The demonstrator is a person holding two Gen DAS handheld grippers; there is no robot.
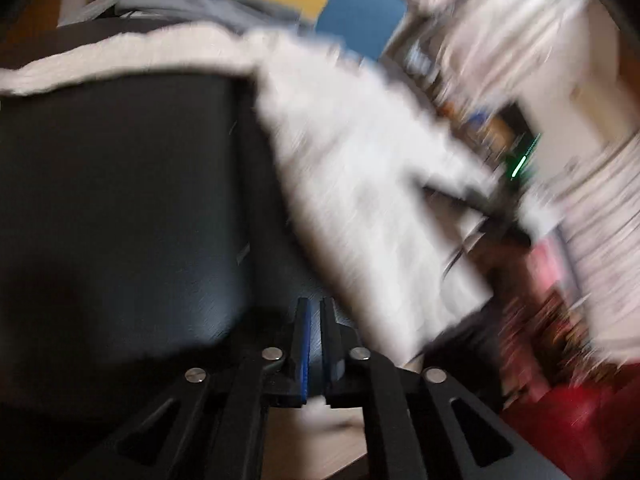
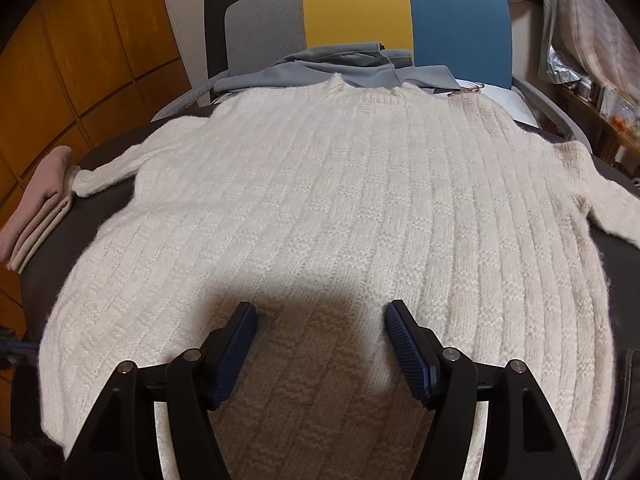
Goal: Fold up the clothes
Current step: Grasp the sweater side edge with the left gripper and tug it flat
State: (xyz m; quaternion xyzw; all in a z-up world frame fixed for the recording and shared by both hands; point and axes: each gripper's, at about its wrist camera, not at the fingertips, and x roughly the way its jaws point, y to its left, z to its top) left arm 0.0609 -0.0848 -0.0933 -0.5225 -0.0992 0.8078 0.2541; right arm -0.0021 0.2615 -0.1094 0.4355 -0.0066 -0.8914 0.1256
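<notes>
A white knitted sweater point(image 2: 320, 208) lies spread flat on a dark table point(image 2: 104, 208), neck at the far side, sleeves out to both sides. My right gripper point(image 2: 320, 320) is open, just above the sweater's near hem at its middle. The left wrist view is blurred by motion: the sweater point(image 1: 360, 168) hangs over the table's edge point(image 1: 120, 184). My left gripper point(image 1: 317, 312) has its jaws nearly together; a scrap of white shows low between them, but I cannot tell whether it grips the sweater.
A grey garment point(image 2: 340, 68) lies behind the sweater's neck, before a chair back in grey, yellow and blue point(image 2: 360, 12). Folded pink and beige clothes point(image 2: 36, 208) are stacked at the table's left edge. Wooden cabinets point(image 2: 80, 60) stand left; cluttered shelves point(image 2: 600, 100) right.
</notes>
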